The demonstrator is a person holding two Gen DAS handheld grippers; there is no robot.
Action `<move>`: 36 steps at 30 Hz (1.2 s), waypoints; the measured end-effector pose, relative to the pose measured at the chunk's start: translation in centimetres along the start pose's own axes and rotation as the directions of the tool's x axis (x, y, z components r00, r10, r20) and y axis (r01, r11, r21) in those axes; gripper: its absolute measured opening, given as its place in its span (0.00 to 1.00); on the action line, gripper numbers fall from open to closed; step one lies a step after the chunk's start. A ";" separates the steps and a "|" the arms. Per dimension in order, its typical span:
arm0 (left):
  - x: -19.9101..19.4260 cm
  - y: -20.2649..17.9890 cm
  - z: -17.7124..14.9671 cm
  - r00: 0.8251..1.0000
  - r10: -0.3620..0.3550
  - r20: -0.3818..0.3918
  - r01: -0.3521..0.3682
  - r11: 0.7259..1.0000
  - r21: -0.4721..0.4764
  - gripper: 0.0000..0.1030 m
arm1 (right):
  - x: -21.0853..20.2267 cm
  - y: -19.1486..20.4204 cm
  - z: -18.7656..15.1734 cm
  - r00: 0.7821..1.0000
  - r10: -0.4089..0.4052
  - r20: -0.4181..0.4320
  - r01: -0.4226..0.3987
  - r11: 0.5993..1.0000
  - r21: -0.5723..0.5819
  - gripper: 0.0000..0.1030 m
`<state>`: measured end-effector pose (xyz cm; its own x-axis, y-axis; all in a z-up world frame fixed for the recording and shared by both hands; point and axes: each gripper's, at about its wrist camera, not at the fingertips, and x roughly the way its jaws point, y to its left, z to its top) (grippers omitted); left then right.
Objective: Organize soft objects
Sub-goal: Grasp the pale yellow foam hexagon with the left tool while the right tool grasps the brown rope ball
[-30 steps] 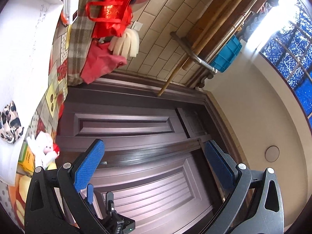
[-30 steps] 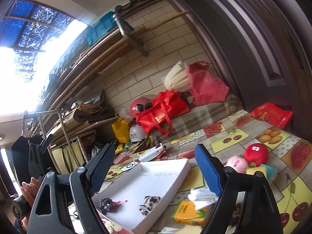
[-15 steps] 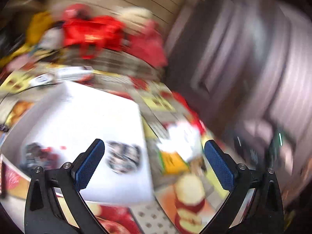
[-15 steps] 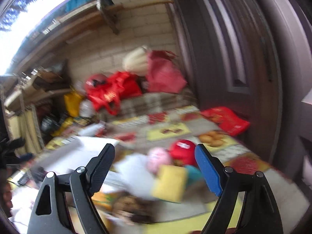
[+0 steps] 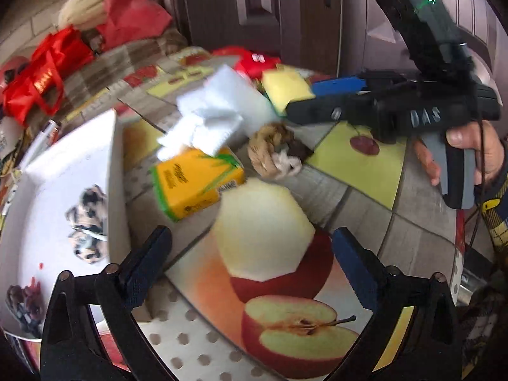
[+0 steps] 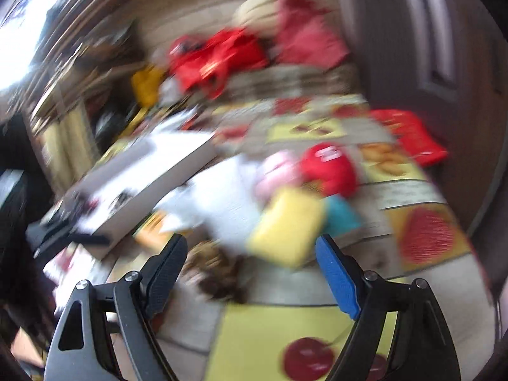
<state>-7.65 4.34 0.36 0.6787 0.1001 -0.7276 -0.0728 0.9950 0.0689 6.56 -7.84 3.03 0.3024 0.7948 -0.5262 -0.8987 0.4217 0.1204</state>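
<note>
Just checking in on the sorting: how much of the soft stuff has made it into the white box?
Done: two scrunchies, a spotted one and a dark one, lie in the white box. In hand: nothing; both hand-held grippers, left and right, are open. Left: brown scrunchie, yellow sponge, white cloth.

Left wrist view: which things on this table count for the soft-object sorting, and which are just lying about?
For the job:
white tray
patterned scrunchie, already in the tray
brown scrunchie
yellow sponge
white cloths
red plush

Lying about:
yellow tissue pack
red bags
brown door
</note>
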 end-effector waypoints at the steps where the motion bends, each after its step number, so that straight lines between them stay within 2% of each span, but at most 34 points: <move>1: 0.6 0.0 0.1 1.000 -0.004 -0.027 0.004 1.000 0.001 0.80 | 0.7 1.1 -0.1 0.999 0.028 -0.046 -0.030 0.999 -0.037 0.80; 3: 1.1 0.2 0.0 0.998 -0.014 -0.058 0.014 1.000 -0.002 0.69 | 1.9 2.3 -0.2 0.994 0.034 -0.102 -0.041 0.997 -0.071 0.80; 8: 1.8 0.5 0.1 0.996 -0.049 -0.072 0.047 0.998 -0.034 0.69 | 4.6 3.1 -0.7 0.969 0.049 -0.243 -0.072 0.994 -0.085 0.79; 10: 2.1 0.5 0.4 0.997 -0.044 -0.071 0.042 0.999 -0.027 0.69 | 5.1 3.4 -0.7 0.963 0.065 -0.261 -0.091 0.992 -0.087 0.78; 15: 2.9 0.9 1.2 0.997 -0.044 -0.069 0.041 0.998 -0.045 0.69 | 6.2 3.6 -0.5 0.954 0.032 -0.298 -0.063 0.993 -0.095 0.71; 16: 2.7 0.8 1.1 0.997 -0.046 -0.068 0.043 0.998 -0.047 0.67 | 6.4 3.5 -0.5 0.954 0.029 -0.298 -0.060 0.994 -0.094 0.62; 17: 2.6 0.8 1.1 0.997 -0.043 -0.063 0.040 0.998 -0.048 0.63 | 6.5 3.5 -0.4 0.953 0.031 -0.301 -0.062 0.994 -0.094 0.47; 18: 2.4 0.7 1.1 0.998 -0.039 -0.057 0.037 0.998 -0.044 0.57 | 6.6 3.5 -0.3 0.953 0.032 -0.301 -0.064 0.993 -0.097 0.43; 20: 2.2 0.3 1.0 0.998 -0.027 -0.049 0.026 0.999 -0.029 0.55 | 6.4 3.8 -0.3 0.954 0.038 -0.298 -0.075 0.991 -0.112 0.32; 21: 2.1 0.2 1.0 0.999 -0.020 -0.043 0.019 1.000 -0.022 0.53 | 6.4 4.0 -0.3 0.954 0.036 -0.296 -0.075 0.990 -0.119 0.32; 24: 1.8 -0.1 1.0 1.000 -0.003 -0.029 0.002 1.000 -0.008 0.51 | 5.8 3.9 -0.1 0.966 0.034 -0.257 -0.067 0.990 -0.123 0.31; 29: 0.8 0.2 0.9 1.000 -0.018 0.025 0.018 1.000 -0.011 0.49 | 2.8 1.9 0.4 0.992 0.073 -0.099 -0.077 0.996 -0.037 0.31; 33: -1.8 0.8 0.5 0.986 -0.032 0.162 0.037 0.999 -0.026 0.49 | 0.9 1.7 0.4 0.998 0.060 0.002 -0.060 0.998 -0.032 0.31; 36: -3.2 1.3 0.2 0.972 -0.009 0.234 0.025 0.998 -0.062 0.49 | 0.0 1.6 0.5 0.997 0.037 0.074 -0.035 0.999 -0.023 0.31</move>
<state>-9.80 5.31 2.88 0.8312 0.0894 -0.5487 -0.1013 0.9948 0.0086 5.31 -6.92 3.66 0.2921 0.8399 -0.4575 -0.9157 0.3836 0.1196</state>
